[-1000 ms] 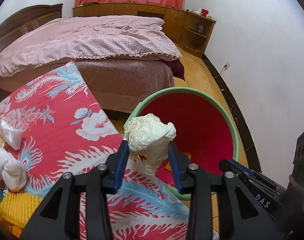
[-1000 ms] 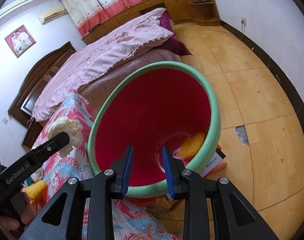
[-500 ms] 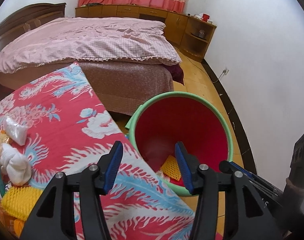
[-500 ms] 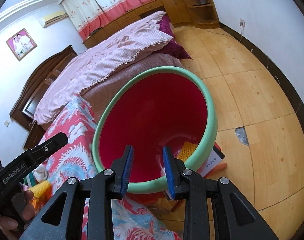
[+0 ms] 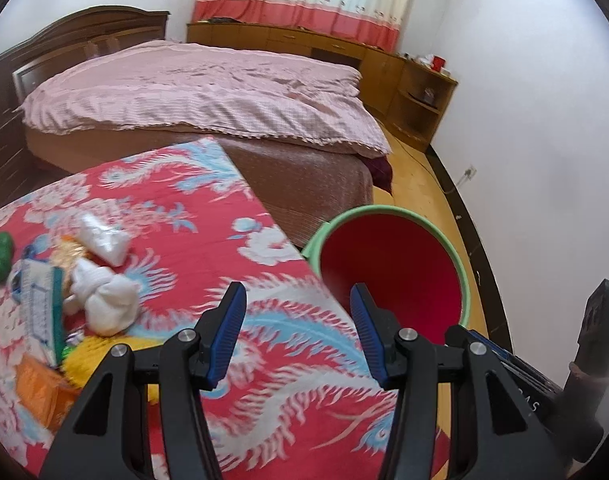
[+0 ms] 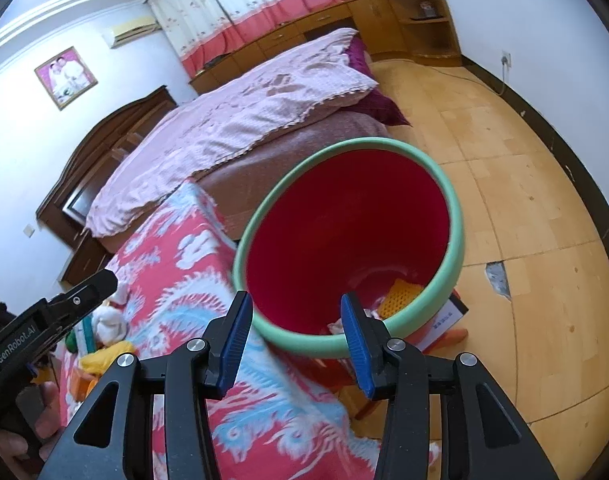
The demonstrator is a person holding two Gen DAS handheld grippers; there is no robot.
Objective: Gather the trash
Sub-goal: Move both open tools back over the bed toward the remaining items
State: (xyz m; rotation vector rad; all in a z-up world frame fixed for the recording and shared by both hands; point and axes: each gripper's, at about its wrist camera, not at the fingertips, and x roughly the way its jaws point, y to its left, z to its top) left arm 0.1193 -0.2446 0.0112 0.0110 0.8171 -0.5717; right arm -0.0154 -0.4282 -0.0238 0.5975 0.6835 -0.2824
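Paper ball is gone from the left tool point(image 5: 298, 330), which held it one second ago; now both jaws stand wide apart and empty, and it has pulled back from the bucket point(image 5: 462, 268) over the bench point(image 5: 192, 236). The ball probably lies inside the bucket, beside the yellow net point(image 6: 402, 300). The right tool point(image 6: 296, 338) has also opened wider and holds nothing, near the bucket rim. More trash waits far from the bucket: white wads point(image 5: 104, 300), a clear packet point(image 5: 104, 238) and yellow foam point(image 5: 86, 356).
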